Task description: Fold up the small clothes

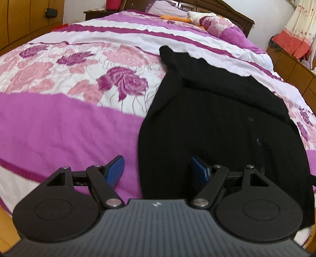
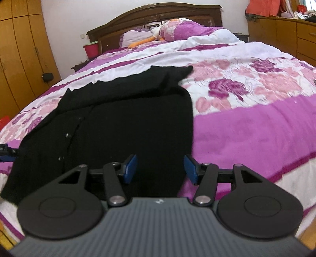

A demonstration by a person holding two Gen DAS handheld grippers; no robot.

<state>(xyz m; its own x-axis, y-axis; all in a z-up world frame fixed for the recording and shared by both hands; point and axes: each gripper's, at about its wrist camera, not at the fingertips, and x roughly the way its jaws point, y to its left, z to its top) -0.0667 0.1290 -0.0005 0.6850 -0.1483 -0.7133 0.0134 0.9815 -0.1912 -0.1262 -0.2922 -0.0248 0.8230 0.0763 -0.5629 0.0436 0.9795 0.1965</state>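
Home bedroom. Bed (image 2: 246, 122) with pink-purple floral quilt, dark wooden headboard (image 2: 154, 15), pillow (image 2: 177, 31) and plush toy (image 2: 144, 41) at head end. Wooden wardrobe (image 2: 19, 49) along one wall, wooden drawers (image 2: 286, 37) on other side, curtain (image 1: 296, 29) nearby.

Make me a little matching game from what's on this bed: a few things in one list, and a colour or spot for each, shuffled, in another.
Things:
1. garment
2. bucket
3. plush toy
4. wardrobe

Descriptions:
A. orange and white, lying by the pillows
B. black, spread flat on the quilt
C. yellow-brown wood, along the room's side
D. red, standing beside the headboard

Right pairs: 1-B, 2-D, 3-A, 4-C
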